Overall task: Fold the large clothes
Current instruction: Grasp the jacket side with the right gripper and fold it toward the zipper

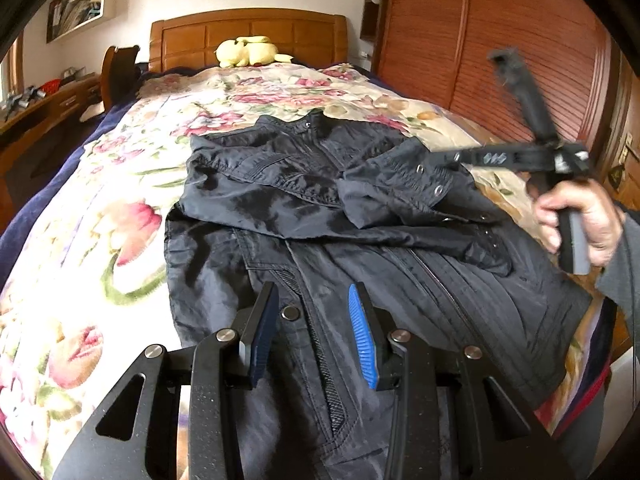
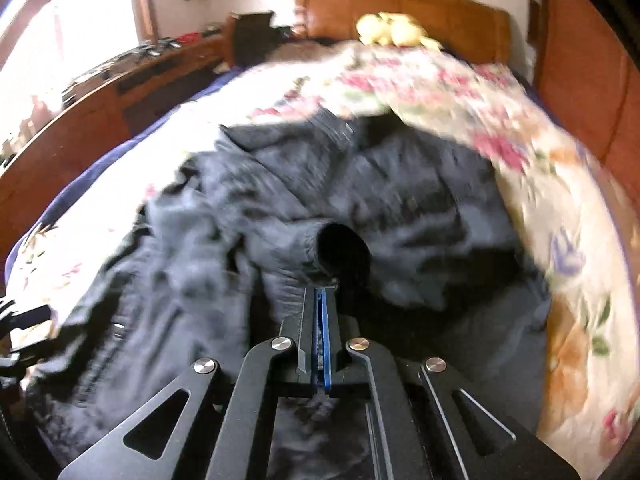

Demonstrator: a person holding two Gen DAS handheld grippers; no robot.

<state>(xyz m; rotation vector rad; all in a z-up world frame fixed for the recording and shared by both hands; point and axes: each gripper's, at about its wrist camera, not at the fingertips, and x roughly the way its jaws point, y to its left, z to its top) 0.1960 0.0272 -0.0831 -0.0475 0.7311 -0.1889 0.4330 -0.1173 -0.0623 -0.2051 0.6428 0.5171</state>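
Observation:
A large black jacket [image 1: 280, 208] lies front up on the flowered bedspread [image 1: 120, 168], its collar towards the headboard. One sleeve is folded across the chest. My left gripper [image 1: 314, 292] hovers open over the jacket's lower front, with only flat cloth under its blue pads [image 1: 360, 332]. My right gripper [image 1: 438, 157], held by a hand [image 1: 580, 220] at the right, meets the snap-buttoned sleeve cuff [image 1: 400, 184]. In the blurred right wrist view my right gripper [image 2: 320, 292] is shut, with a sliver of the cuff [image 2: 340, 248] pinched between its pads.
A yellow plush toy [image 1: 248, 51] rests against the wooden headboard [image 1: 248, 32]. A wooden wardrobe [image 1: 500, 40] runs along the right side of the bed. A cluttered desk [image 1: 40, 108] stands to the left. Bare bedspread surrounds the jacket.

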